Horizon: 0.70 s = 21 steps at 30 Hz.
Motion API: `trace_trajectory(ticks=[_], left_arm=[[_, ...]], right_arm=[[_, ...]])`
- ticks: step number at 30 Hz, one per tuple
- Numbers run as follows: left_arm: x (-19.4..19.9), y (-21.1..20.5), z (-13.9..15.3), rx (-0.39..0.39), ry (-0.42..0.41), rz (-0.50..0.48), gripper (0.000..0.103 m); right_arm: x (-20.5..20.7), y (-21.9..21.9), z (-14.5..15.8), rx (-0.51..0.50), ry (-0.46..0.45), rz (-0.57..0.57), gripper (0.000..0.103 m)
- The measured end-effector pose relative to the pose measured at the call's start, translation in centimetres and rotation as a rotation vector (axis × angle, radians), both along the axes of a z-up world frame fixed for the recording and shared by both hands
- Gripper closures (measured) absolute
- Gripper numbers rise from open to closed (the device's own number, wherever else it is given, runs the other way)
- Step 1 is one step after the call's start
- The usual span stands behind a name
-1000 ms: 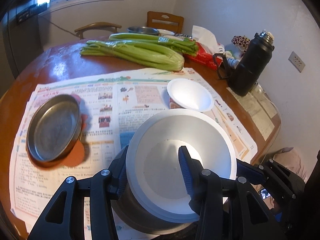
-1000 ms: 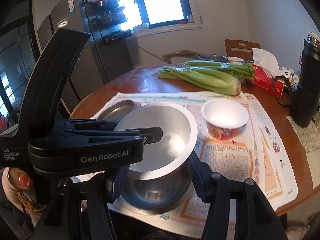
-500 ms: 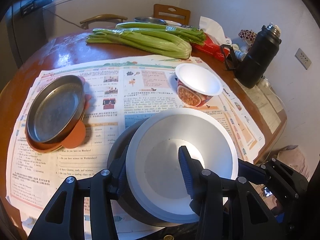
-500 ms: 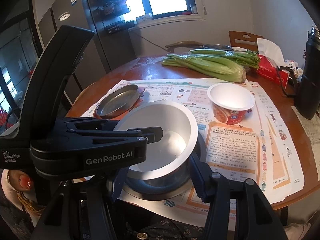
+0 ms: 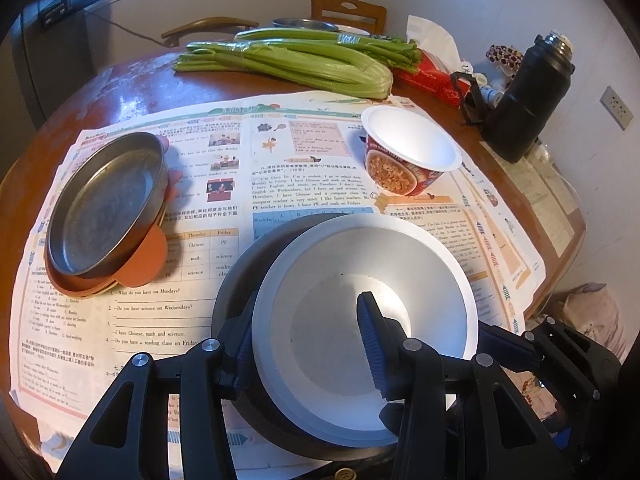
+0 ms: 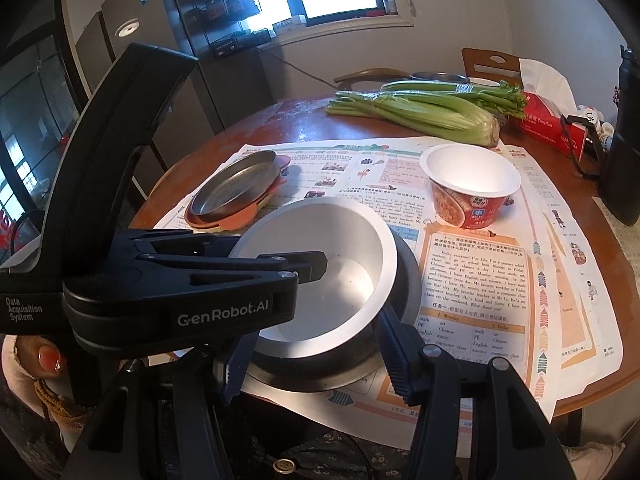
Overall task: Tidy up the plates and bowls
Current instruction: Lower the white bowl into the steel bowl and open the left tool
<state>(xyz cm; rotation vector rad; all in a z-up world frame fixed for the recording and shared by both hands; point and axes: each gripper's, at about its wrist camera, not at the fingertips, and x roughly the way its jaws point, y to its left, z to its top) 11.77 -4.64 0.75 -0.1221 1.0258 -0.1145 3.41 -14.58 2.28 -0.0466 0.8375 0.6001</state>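
A white bowl hangs tilted, low inside a dark steel bowl that rests on the newspaper. My left gripper is shut on the white bowl's near wall, one finger inside and one outside. My right gripper grips the white bowl low on its outer side; its pads sit under the rim, above the steel bowl. A steel plate lies stacked on orange plates at the left. A red paper noodle bowl stands farther back.
Newspaper covers the round wooden table. Celery, a red tissue box and a black flask stand along the far side. The table edge runs close on the right. A chair stands behind.
Both grippers have sunk toward the table with the white bowl, which now sits lower inside the steel bowl. The grips have not changed.
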Motion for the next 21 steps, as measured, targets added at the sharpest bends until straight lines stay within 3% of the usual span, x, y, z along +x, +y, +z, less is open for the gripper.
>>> trace_trajectory(ticks=[21], left_arm=[[-0.1, 0.8, 0.7, -0.006, -0.021, 0.023, 0.054]], right_arm=[[0.9, -1.6, 0.0, 0.025, 0.015, -0.024, 0.045]])
